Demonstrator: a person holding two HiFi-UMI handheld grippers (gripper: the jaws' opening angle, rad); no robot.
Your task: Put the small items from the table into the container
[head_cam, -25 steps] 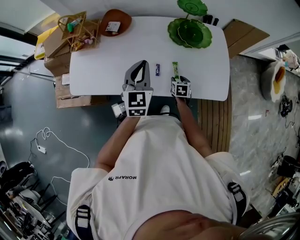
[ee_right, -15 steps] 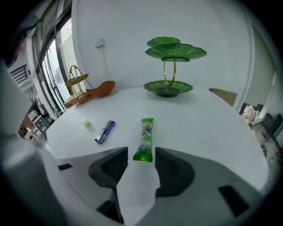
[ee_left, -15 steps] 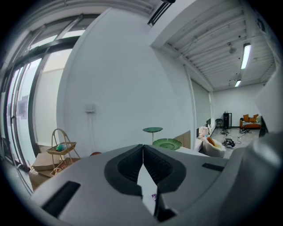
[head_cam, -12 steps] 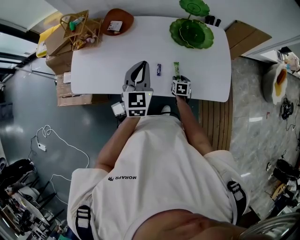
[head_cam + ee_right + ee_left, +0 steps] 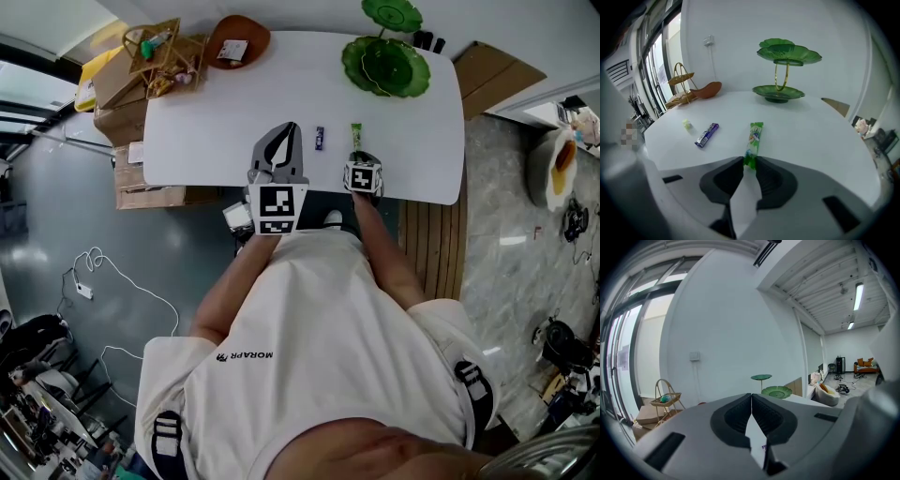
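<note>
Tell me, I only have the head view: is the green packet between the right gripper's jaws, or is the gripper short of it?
Observer: In the right gripper view, the near end of the green packet sits between the jaws of the right gripper, which are closing and seem to touch its sides.
Operator: And the left one?
Observer: The left gripper has its jaws together, nothing between them.
Operator: Anything else on the table?
Observer: Left of the purple wrapper lies a small pale green piece.

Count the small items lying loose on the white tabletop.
3: long green packet, near end between the closing right gripper's jaws; purple wrapped bar left of it; tiny pale-green piece further left. Others may be hidden.
</note>
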